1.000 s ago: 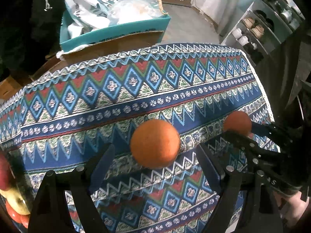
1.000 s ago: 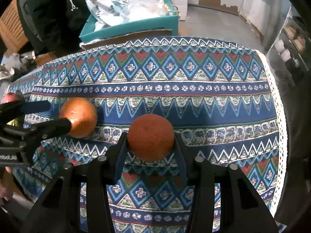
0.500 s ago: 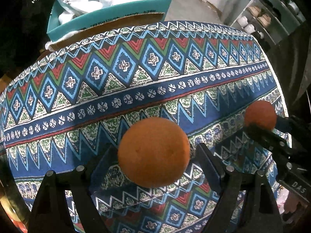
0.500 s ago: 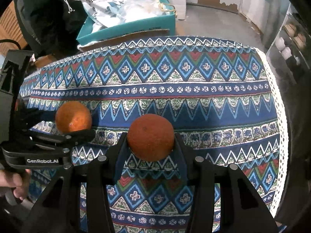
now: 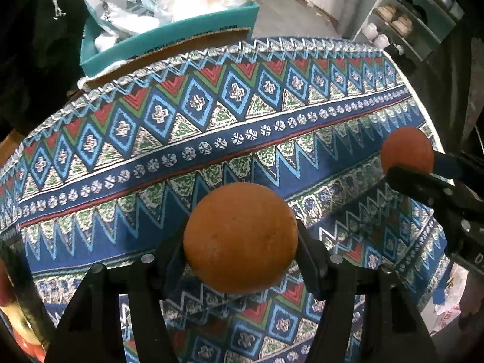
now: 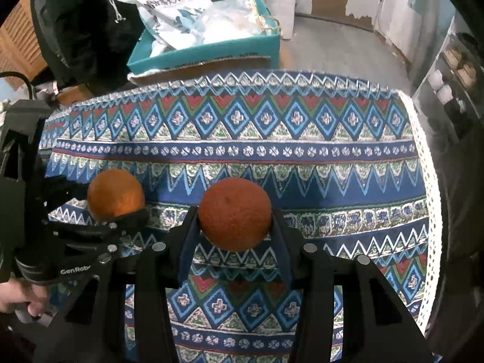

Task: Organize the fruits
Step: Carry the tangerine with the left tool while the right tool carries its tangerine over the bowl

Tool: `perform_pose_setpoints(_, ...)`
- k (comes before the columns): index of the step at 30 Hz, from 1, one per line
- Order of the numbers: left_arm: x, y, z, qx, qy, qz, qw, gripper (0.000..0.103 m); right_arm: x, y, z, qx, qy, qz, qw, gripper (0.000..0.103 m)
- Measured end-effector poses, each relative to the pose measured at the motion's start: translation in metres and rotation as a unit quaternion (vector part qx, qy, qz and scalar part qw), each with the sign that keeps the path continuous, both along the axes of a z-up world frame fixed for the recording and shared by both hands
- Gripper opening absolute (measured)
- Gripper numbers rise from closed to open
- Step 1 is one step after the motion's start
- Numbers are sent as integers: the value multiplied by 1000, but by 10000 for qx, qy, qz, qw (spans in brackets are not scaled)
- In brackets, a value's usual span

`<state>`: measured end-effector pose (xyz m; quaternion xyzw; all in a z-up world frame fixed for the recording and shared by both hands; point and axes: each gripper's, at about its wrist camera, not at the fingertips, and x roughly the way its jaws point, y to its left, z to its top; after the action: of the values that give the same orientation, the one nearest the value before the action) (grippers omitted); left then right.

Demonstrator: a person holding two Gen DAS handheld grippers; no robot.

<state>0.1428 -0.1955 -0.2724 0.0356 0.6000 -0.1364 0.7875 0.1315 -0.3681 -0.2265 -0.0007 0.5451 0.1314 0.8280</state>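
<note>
Two oranges are held over a table with a patterned blue cloth (image 5: pixel 211 115). In the left wrist view one orange (image 5: pixel 240 236) fills the gap of my left gripper (image 5: pixel 240 243); its jaws are closing and both pads touch the fruit's sides. To the right, my right gripper (image 5: pixel 423 175) is shut on the second orange (image 5: pixel 407 151). The right wrist view shows that orange (image 6: pixel 234 213) clamped in the right gripper (image 6: pixel 234 227). At its left the left gripper (image 6: pixel 121 208) is around the first orange (image 6: pixel 116 195).
A teal cardboard box (image 5: pixel 169 36) with bags stands beyond the table's far edge. Apples (image 5: pixel 18 326) show at the lower left rim. A shoe shelf (image 5: pixel 408 21) stands at the right. A hand (image 6: pixel 15 296) grips the left tool's handle.
The left jaws have come in from wide apart onto the orange's sides, and the orange now looks bigger in that view. The right gripper has kept its hold and place.
</note>
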Motion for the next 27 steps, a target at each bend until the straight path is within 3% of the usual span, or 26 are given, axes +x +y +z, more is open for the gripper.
perform_pose_setpoints(27,-66,40,124,-437,-966,-56,9943,66,-42,48,105,142,-828,481,9953,45)
